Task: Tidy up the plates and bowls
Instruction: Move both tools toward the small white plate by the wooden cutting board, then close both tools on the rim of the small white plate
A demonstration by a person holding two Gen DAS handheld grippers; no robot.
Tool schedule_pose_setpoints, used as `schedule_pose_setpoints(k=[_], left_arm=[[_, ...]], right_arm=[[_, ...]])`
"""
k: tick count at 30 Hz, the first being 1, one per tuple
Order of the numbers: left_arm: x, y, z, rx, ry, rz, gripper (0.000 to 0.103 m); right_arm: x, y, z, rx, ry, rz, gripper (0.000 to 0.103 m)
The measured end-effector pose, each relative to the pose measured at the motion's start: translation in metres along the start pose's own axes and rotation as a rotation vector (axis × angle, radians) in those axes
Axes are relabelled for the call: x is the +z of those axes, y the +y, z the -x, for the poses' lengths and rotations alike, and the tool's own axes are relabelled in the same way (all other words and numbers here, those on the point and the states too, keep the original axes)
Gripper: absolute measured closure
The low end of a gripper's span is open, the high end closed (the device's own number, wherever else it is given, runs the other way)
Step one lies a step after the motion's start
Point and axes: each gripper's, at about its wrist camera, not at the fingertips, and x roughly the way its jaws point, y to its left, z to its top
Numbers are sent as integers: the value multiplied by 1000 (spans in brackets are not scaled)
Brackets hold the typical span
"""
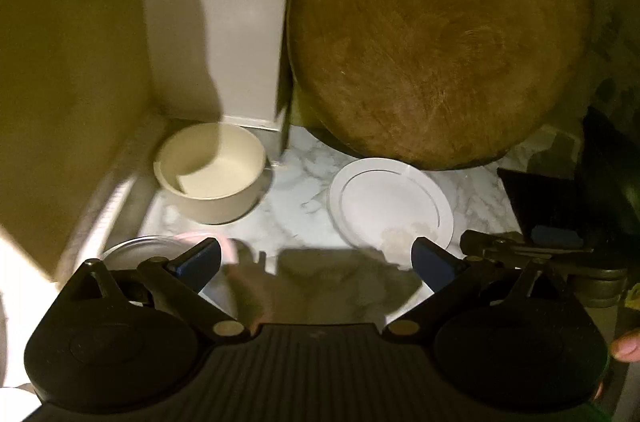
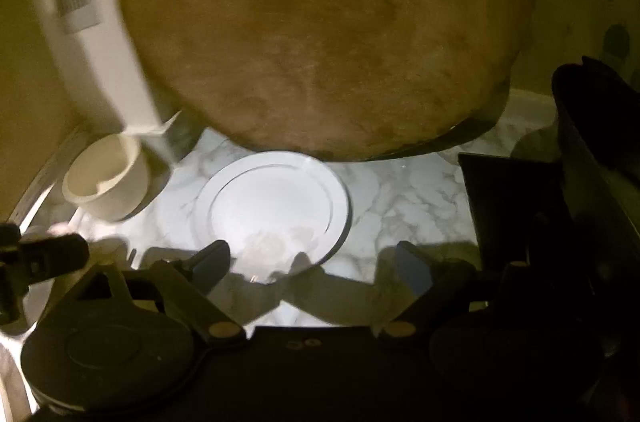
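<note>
White plate (image 2: pixel 272 202) lies at 12 o'clock ahead of your right gripper (image 2: pixel 312 262), just beyond its wide-apart, empty jaws; your left gripper (image 1: pixel 316 258) gapes empty too.

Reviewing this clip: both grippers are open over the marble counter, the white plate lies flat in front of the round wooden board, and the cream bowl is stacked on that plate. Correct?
Not quite. The cream bowl is not on the white plate; it stands apart on the marble counter, to the plate's left, as the left wrist view shows. The rest holds: left gripper and right gripper are open, and the plate lies before the round wooden board.
</note>
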Motion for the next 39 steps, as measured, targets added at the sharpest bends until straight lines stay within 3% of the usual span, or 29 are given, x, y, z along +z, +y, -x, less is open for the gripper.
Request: schedule_pose_setpoints(k=[4,11,13,15,19,21,27,32,35,37,39], left_arm=[[18,-6,-32,-27,64,50,7],[35,-18,-84,9,157,107,13],[37,-18,-100,25,179,120,15],[37,-16,-112,34,199,134,26],[33,-10,-132,27,242,171,28],[30,-6,-139,25,252,188,38],[27,0,-149,20,266,202,44],[29,-3,-152,10,261,198,52],[30,-3,-154,-3,261,207,68],[29,-4,-154,-17,259,215,72],[28,-6,-153,-11,256,206,78]], right_arm=[[17,-10,-25,-1,40,-55,21],[35,-29,-66,4,108,-120,27],[38,-33,-77,12,126,-136,31],[40,-36,-86,26,134,-136,35],[40,-43,-102,67,168,-161,47],[40,-44,-108,83,180,-163,48],[38,-45,-120,117,202,-161,51],[37,-48,-128,135,216,-179,60],[38,-49,-129,154,216,-193,71],[38,-49,-129,174,222,-202,85],[36,-46,-128,168,219,-203,87]])
